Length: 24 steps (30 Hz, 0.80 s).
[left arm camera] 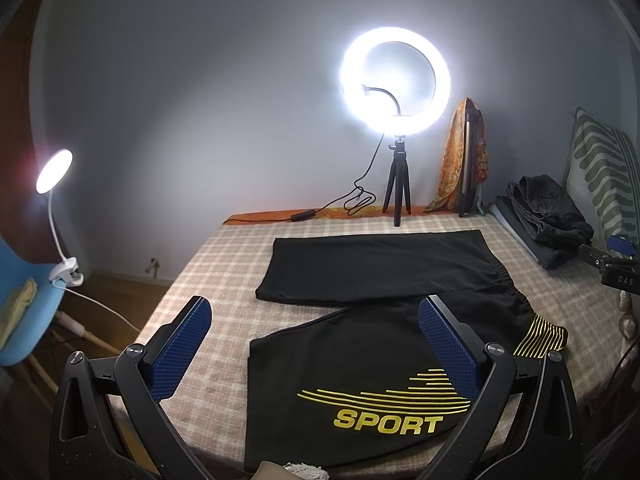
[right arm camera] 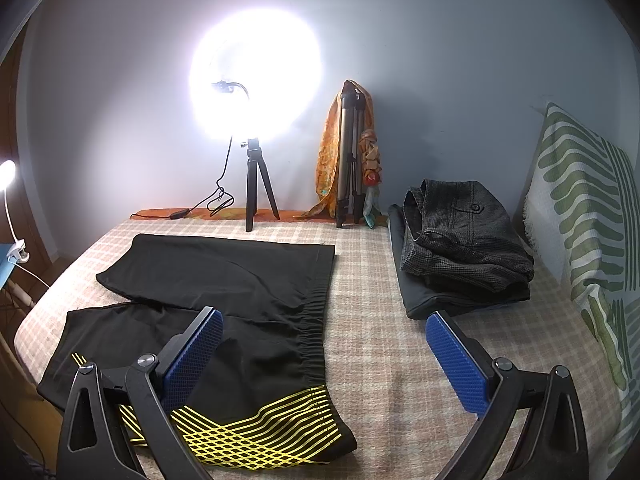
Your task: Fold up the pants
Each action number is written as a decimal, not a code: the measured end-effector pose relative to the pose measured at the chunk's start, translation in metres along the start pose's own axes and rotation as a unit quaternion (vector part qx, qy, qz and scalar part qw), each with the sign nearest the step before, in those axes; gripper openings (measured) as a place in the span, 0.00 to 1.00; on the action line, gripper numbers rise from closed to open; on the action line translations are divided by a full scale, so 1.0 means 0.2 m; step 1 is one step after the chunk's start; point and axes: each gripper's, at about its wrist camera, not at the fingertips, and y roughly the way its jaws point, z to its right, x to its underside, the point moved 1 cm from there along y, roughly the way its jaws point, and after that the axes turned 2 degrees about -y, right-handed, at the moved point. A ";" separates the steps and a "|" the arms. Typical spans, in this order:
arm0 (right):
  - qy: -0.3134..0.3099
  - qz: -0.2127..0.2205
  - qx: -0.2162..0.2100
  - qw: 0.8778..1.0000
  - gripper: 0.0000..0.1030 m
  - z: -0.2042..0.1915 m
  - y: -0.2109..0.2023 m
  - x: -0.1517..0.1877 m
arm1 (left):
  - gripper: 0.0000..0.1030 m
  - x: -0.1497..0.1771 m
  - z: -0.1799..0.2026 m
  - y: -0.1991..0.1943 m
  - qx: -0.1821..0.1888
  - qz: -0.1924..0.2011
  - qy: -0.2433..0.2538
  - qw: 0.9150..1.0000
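The black pants are spread flat on the checked bed cover, legs running leftward from the waistband at the right. The left gripper and right gripper are held wide apart above them, empty. A stack of folded clothes is seen just right of the waistband, a ring light behind.

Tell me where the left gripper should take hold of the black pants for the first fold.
Likely the near leg's hem corner, approached from the left: the black pants lie flat and that edge is free. The open left gripper hovers above.
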 end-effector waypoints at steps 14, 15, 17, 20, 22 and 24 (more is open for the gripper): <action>0.000 0.001 -0.002 1.000 1.00 -0.01 0.00 0.01 | 1.00 0.01 0.02 0.00 0.002 -0.003 -0.002 1.000; 0.000 0.001 -0.002 1.000 1.00 -0.01 0.00 0.01 | 1.00 0.01 0.02 0.00 0.002 -0.004 -0.002 1.000; 0.000 0.001 -0.002 1.000 1.00 -0.01 0.00 0.01 | 1.00 0.01 0.02 0.00 0.001 -0.005 -0.001 1.000; -0.001 0.001 -0.002 1.000 1.00 -0.01 0.00 0.01 | 1.00 0.01 0.02 0.00 0.000 -0.004 -0.002 1.000; -0.002 0.001 -0.003 1.000 1.00 -0.02 0.00 0.01 | 1.00 0.01 0.02 0.01 0.000 -0.003 -0.001 1.000; -0.003 0.001 -0.003 1.000 1.00 -0.02 0.00 0.01 | 1.00 0.01 0.02 0.00 0.001 -0.002 -0.001 1.000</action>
